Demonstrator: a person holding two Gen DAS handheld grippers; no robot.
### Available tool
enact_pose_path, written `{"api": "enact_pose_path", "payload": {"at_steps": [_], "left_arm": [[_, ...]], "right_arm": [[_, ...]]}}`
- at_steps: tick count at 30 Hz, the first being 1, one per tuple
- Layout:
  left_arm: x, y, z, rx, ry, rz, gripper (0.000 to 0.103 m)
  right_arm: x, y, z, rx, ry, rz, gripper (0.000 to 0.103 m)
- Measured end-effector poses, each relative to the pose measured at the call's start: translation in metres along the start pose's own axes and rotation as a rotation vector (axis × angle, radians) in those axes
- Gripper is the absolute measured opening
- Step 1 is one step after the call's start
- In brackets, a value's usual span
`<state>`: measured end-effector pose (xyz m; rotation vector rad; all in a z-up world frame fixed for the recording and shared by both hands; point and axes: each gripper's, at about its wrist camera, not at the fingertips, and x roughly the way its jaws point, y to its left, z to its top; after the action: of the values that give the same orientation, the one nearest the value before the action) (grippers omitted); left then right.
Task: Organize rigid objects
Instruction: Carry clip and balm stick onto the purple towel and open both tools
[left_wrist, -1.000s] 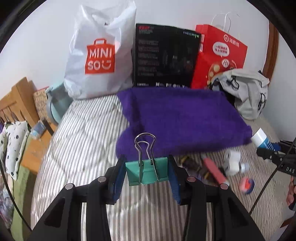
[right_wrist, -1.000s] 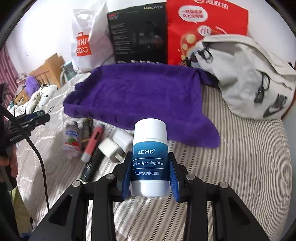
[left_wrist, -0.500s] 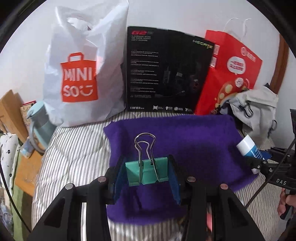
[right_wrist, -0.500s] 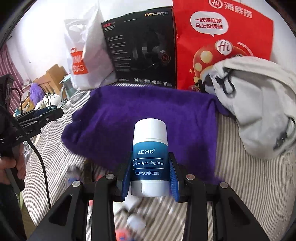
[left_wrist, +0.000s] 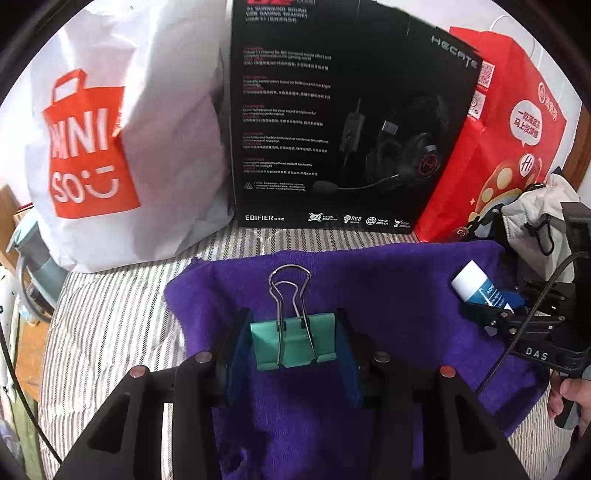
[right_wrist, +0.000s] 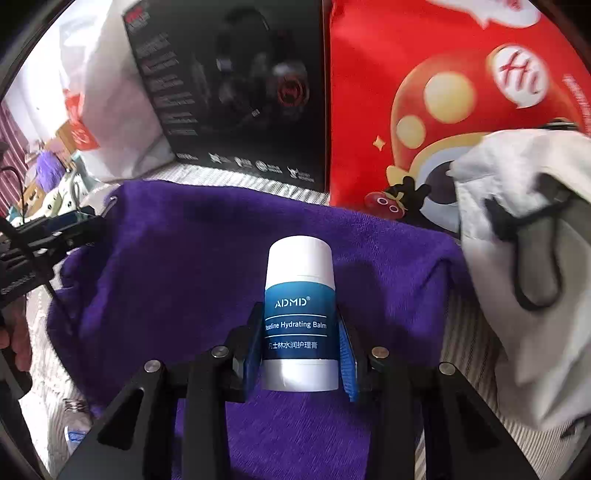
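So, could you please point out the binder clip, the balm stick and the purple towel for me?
binder clip (left_wrist: 293, 343): left wrist view, on its green body.
balm stick (right_wrist: 300, 314): right wrist view, on its blue label.
purple towel (right_wrist: 177, 258): right wrist view, on a bare patch left of the stick.

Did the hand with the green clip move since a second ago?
Yes. The left gripper, shut on the green clip, went forward toward the black box, which looks much bigger now. The purple towel now lies under it.

Striped bed (left_wrist: 110, 325) w/ white wall (left_wrist: 33, 48), wooden headboard (left_wrist: 7, 199) left.
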<state>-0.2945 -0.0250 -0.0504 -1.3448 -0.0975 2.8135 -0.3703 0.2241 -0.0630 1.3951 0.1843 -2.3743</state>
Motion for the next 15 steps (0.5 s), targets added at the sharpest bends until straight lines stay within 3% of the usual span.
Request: {"api": "enact_pose_path", "payload": {"at_steps": [10, 15], "left_arm": [[0.024, 0.0, 0.006, -0.001, 0.036, -0.003, 0.041], [0.032, 0.0, 0.003, 0.006, 0.064, 0.003, 0.041]], "right_arm": [[0.014, 0.005, -0.002, -0.042, 0.026, -0.023, 0.037], [0.012, 0.004, -0.004, -0.058, 0.037, 0.004, 0.051]]}}
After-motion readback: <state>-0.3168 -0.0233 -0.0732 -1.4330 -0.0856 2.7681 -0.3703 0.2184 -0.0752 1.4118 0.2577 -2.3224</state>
